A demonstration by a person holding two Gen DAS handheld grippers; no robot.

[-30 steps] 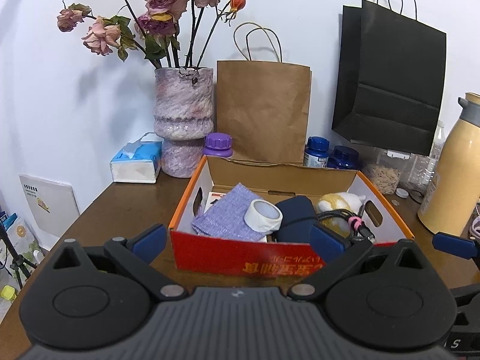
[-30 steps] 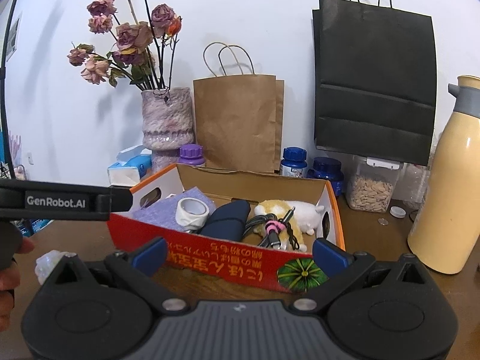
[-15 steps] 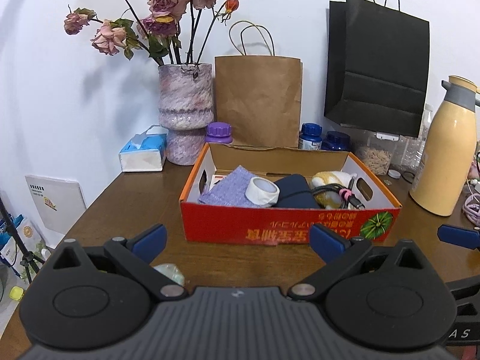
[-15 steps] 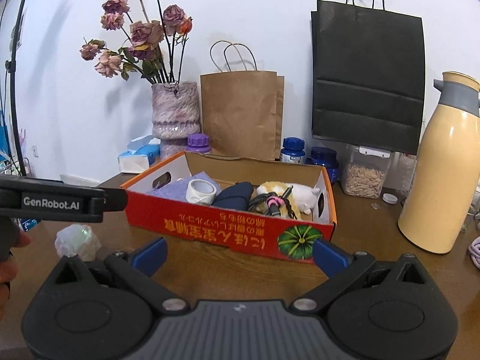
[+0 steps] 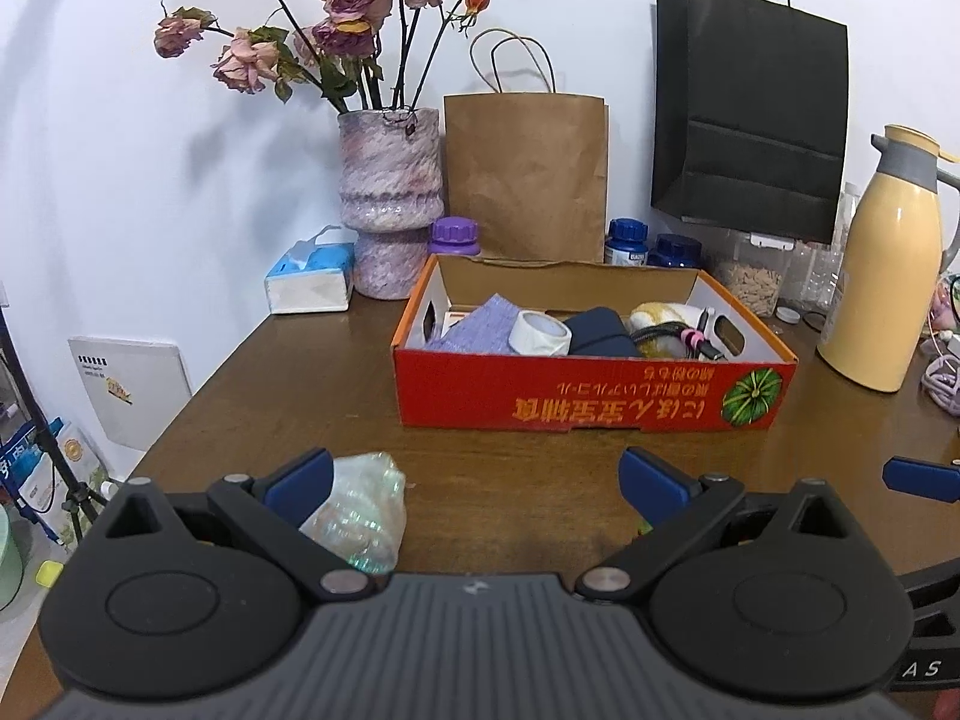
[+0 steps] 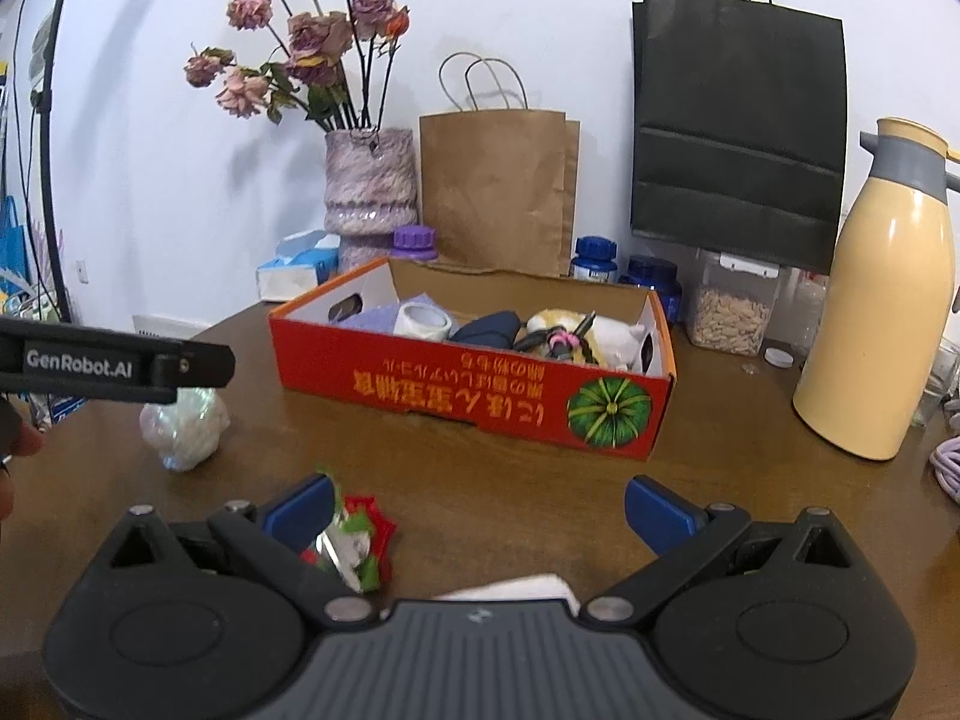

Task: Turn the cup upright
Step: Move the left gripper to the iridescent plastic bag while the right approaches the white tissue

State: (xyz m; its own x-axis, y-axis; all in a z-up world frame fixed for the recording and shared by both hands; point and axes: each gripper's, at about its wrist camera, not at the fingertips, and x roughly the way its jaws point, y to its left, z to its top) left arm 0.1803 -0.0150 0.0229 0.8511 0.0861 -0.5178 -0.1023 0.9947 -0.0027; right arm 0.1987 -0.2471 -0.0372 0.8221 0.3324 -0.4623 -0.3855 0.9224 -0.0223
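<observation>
Showing two hand-held grippers above a dark brown wooden table (image 5: pixel 288 372), both pictures look toward a white wall. In the left wrist view, the left gripper (image 5: pixel 477 477) fills the bottom of the frame with its blue-tipped fingers (image 5: pixel 651 477) spread wide, holding nothing. The iridescent, translucent faceted cup (image 5: pixel 360 513) lies on the table at lower left of centre, just beside the inner face of the left-hand finger; whether it touches that finger cannot be told. Its orientation, rim up or down, is not clear.

In the right wrist view, the right gripper (image 6: pixel 480 507) occupies the bottom edge, jaws likewise wide apart and empty. The same cup (image 6: pixel 183 429) sits at middle left of the frame, directly below the black arm of the other gripper marked "GenRobot.AI". A crumpled red, green and silver wrapper (image 6: pixel 354 543) lies beside the left-hand finger, and a white folded paper (image 6: pixel 510 588) shows at bottom centre.

At frame centre stands a red cardboard box (image 6: pixel 480 390) printed with orange characters and a green pumpkin, filled with assorted items. Behind it, against the wall, stand a mottled pink-purple vase of dried roses (image 5: pixel 390 198), a brown paper bag (image 5: pixel 528 174) and a black paper bag (image 5: pixel 750 120). A cream thermos jug with grey collar (image 6: pixel 882 312) stands at right.
</observation>
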